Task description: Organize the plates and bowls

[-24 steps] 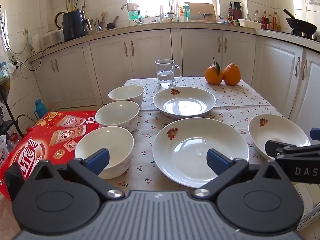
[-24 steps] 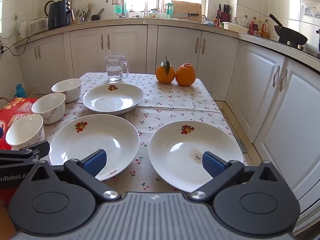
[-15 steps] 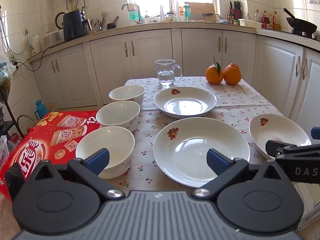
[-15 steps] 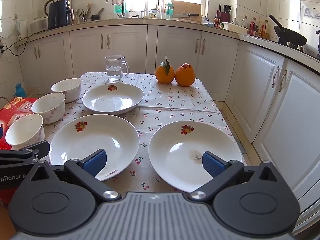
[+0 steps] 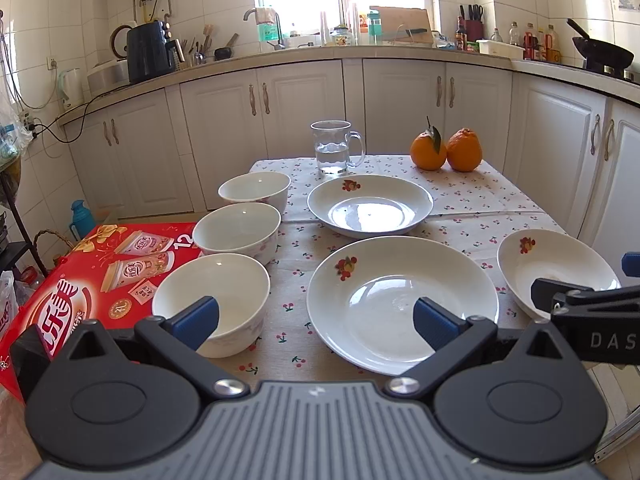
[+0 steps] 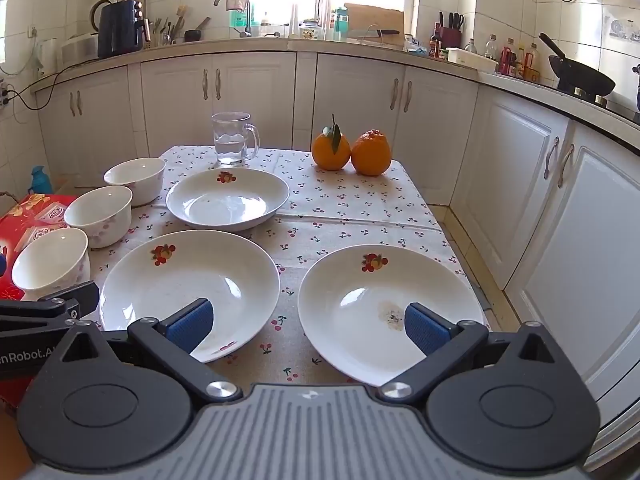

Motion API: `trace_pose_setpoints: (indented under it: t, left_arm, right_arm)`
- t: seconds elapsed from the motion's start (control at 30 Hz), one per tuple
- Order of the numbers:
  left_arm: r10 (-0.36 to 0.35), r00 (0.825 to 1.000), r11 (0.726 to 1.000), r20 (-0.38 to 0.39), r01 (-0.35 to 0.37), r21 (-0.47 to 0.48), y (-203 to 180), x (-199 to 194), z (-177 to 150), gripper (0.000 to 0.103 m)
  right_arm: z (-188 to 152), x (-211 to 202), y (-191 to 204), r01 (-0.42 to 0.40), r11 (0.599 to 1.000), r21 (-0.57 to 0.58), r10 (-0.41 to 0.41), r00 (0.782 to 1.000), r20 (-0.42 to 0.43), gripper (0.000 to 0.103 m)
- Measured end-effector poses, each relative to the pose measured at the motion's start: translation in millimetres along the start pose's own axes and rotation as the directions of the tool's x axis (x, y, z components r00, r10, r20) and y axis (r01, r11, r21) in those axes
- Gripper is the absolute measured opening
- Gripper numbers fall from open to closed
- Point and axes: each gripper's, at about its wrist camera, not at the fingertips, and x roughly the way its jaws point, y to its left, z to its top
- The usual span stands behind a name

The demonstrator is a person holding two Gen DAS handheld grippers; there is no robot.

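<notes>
Both grippers, left gripper (image 5: 316, 322) and right gripper (image 6: 306, 322), remain wide open, empty; unmoved before the glass mug (image 6: 234, 138); plates untouched.

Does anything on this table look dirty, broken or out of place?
Only one thing: the near right plate has a small brownish smudge in its well, while the other two plates look clean. Nothing is spilled or visibly cracked, and the three bowls sit upright in a row.

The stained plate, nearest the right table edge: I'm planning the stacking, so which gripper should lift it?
Right. The right gripper is open directly before the stained plate; the left gripper faces the middle plate.
</notes>
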Motion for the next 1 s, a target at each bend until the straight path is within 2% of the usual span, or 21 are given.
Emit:
trace_pose_setpoints:
  t: [1.0]
  left_arm:
    - [0.002,1.000,1.000,0.000,-0.002,-0.004,0.5,-0.2,-1.1,0.102]
  right_arm:
    - [-0.7,-1.6,0.7,-0.003,1.000,-0.004,0.003,1.000,0.004,0.103]
